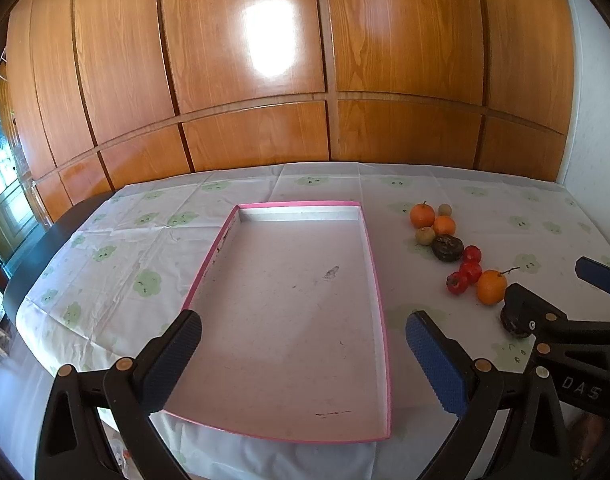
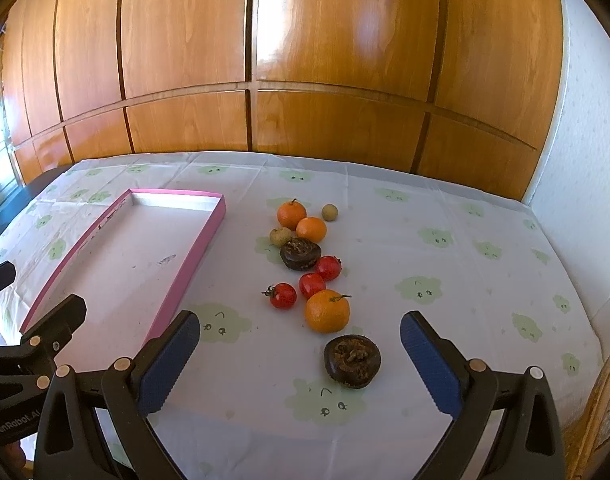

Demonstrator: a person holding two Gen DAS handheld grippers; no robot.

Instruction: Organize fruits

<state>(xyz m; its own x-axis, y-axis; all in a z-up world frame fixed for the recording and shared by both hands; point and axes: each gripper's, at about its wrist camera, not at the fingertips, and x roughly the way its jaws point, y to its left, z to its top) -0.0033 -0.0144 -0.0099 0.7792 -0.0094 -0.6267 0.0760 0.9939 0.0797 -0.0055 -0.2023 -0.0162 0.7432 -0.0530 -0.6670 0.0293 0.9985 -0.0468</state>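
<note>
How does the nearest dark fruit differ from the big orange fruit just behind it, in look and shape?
The nearest dark fruit is dark brown with a rough, crusty top; the big orange fruit is bright orange with smooth skin. The dark fruit looks flattened and squat, while the orange fruit is round. The orange fruit keeps a thin stem; I see none on the dark fruit. Both lie loose on the tablecloth, outside the pink tray.

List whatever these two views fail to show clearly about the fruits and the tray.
- Near dark fruit: left wrist view, mostly hidden behind the right gripper.
- Pink tray: right wrist view, near end covered by the left gripper.
- Small greenish fruits: too small to identify.
</note>
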